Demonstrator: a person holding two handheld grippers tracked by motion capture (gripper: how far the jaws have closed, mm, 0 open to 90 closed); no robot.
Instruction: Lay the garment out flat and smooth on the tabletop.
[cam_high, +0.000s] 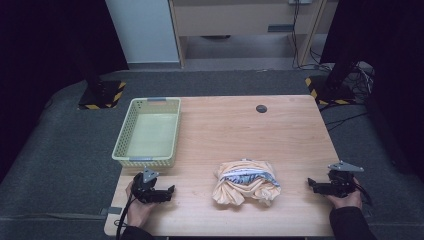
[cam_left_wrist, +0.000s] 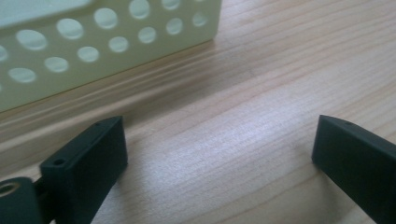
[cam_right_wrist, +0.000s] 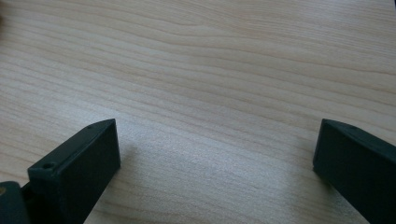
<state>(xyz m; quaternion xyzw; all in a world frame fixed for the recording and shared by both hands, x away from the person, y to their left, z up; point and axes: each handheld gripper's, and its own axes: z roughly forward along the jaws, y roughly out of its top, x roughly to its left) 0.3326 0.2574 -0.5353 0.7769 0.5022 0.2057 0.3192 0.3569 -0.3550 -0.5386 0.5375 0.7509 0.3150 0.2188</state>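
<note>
Resting low on the wooden table (cam_high: 225, 125), the left gripper (cam_high: 170, 191) sits near the front left corner with its jaws spread wide and nothing between them, just in front of the pale yellow basket (cam_high: 147, 131). The right gripper (cam_high: 311, 184) lies at the front right edge, its jaws likewise spread over bare wood. Between the two, well apart from each, lies a crumpled orange cloth (cam_high: 246, 182) with a striped band across its top.
</note>
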